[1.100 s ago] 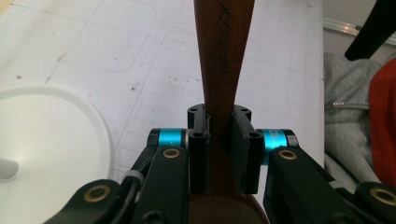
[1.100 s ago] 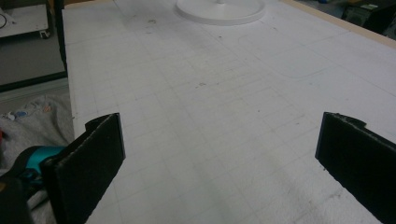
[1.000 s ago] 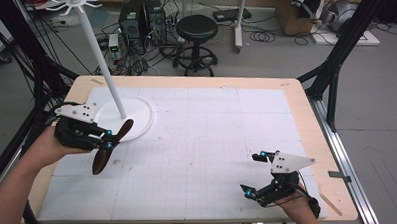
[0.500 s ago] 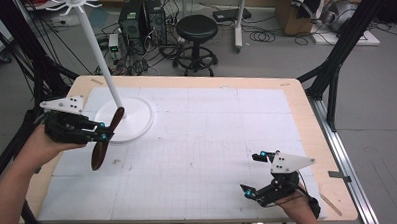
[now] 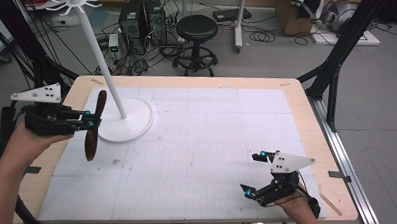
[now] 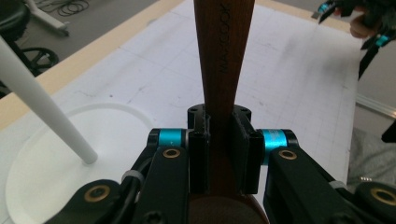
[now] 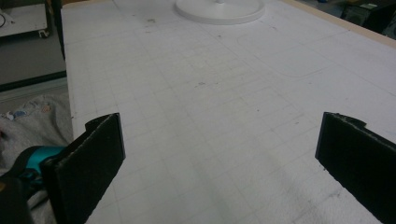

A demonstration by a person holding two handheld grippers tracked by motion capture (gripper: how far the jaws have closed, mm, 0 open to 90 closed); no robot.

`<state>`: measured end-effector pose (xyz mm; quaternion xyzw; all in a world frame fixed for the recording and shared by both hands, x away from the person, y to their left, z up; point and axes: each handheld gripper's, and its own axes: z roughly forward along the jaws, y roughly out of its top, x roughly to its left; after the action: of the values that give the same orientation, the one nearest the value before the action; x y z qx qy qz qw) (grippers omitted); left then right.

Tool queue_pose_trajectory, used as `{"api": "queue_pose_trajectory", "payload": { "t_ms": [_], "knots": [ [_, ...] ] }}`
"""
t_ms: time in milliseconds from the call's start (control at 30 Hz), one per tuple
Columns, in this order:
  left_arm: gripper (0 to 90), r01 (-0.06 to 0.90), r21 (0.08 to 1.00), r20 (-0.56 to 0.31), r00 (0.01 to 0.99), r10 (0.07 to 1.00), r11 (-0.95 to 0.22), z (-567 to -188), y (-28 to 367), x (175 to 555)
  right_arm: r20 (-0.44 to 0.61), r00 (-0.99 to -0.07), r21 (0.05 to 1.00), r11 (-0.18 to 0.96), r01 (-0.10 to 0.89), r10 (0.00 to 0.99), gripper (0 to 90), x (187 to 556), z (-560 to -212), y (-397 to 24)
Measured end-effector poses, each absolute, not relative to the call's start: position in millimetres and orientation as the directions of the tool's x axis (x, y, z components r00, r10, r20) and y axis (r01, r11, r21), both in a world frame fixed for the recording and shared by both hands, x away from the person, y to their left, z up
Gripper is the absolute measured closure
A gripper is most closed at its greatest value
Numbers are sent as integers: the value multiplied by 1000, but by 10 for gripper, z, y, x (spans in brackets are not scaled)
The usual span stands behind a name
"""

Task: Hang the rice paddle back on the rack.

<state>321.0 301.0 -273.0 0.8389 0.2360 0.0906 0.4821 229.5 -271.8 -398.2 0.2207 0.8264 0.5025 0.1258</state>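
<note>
My left gripper (image 5: 87, 122) is shut on a dark brown wooden utensil (image 5: 94, 126) and holds it off the table, left of the white stand. The utensil stands nearly upright, its top end leaning toward the stand's pole (image 5: 102, 60). In the left gripper view the pads (image 6: 243, 140) clamp the utensil's flat handle (image 6: 224, 56), which carries stamped lettering. The stand's round base (image 5: 129, 122) rests on the white mat. My right gripper (image 5: 253, 173) sits low at the front right of the table, open, with nothing between its pads (image 7: 95, 154).
The stand has hooks at its top (image 5: 75, 2). A gridded white mat (image 5: 197, 137) covers the wooden table (image 5: 312, 138). The stand base (image 7: 219, 9) lies far ahead in the right gripper view. A stool (image 5: 197, 29) and black frame legs stand beyond the table.
My left gripper has moved left and up with the utensil, which now stands more upright and farther from the stand base. The right gripper has stayed where it was.
</note>
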Motion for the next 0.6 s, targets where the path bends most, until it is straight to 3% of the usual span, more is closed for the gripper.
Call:
{"api": "queue_pose_trajectory", "payload": {
  "t_ms": [600],
  "knots": [
    [782, 313, 899, -73, 796, 601, -306, -2497, 3160, 3173, 17, -869, 888, 392, 240, 494, 2, 2300, -3983, -2726]
  ]
}}
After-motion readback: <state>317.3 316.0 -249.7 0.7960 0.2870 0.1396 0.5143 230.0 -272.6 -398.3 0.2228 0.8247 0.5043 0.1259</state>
